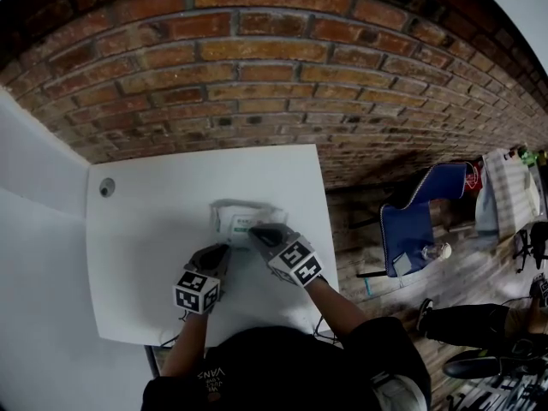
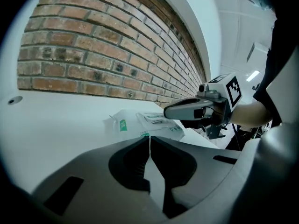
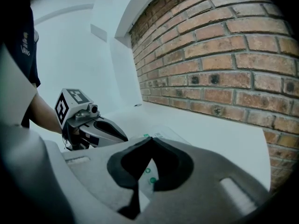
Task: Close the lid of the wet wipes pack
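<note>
Head view: the wet wipes pack (image 1: 242,220) lies mid-counter (image 1: 145,229). The right gripper (image 1: 255,233), jaws pressed together, is poised over the pack's lid (image 2: 156,118). The left gripper (image 1: 225,248), likewise pressed together and empty, sits just beside the pack's near edge. The step in hand appears to be the lid press. The next move calls for a downward push along the lid until it seats.

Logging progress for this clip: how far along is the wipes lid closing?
Done: both grippers are at the wet wipes pack on the table. In hand: the right gripper, jaws together, sits over the pack top; the left gripper, jaws together, holds nothing just short of it. Left: the lid seems raised, so not yet pressed shut.
</note>
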Tool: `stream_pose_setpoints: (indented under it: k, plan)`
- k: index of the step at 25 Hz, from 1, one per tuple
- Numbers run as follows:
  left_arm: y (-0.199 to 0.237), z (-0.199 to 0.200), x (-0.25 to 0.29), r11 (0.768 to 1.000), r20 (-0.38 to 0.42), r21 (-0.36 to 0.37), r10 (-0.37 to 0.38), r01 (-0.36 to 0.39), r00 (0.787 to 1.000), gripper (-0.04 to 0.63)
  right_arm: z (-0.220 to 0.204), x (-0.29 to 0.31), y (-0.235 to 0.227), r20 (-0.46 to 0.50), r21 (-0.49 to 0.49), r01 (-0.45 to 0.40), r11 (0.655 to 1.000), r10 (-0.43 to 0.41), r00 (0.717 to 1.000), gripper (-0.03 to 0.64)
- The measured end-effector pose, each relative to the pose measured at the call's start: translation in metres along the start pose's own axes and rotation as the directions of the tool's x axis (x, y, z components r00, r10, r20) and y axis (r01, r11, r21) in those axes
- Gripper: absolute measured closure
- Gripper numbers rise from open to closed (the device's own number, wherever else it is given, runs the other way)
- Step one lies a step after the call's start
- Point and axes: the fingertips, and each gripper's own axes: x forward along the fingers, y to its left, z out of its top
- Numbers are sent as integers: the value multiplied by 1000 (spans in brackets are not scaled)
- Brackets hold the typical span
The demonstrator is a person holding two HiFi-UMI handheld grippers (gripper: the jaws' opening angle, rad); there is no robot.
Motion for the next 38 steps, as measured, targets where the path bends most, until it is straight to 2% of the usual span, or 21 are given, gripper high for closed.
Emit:
stream_pose_setpoints:
  k: [27,38]
  plan:
    - [0,1,-2,1000,2,-7,1,-1,1000,586,-26,14,7,-119,-107,35,994,-48,992,618]
    - [-2,2,-2,1000,8,-3,-8,8,1000,586,-28,17,7,-143,-108,43,993,-58,988,618]
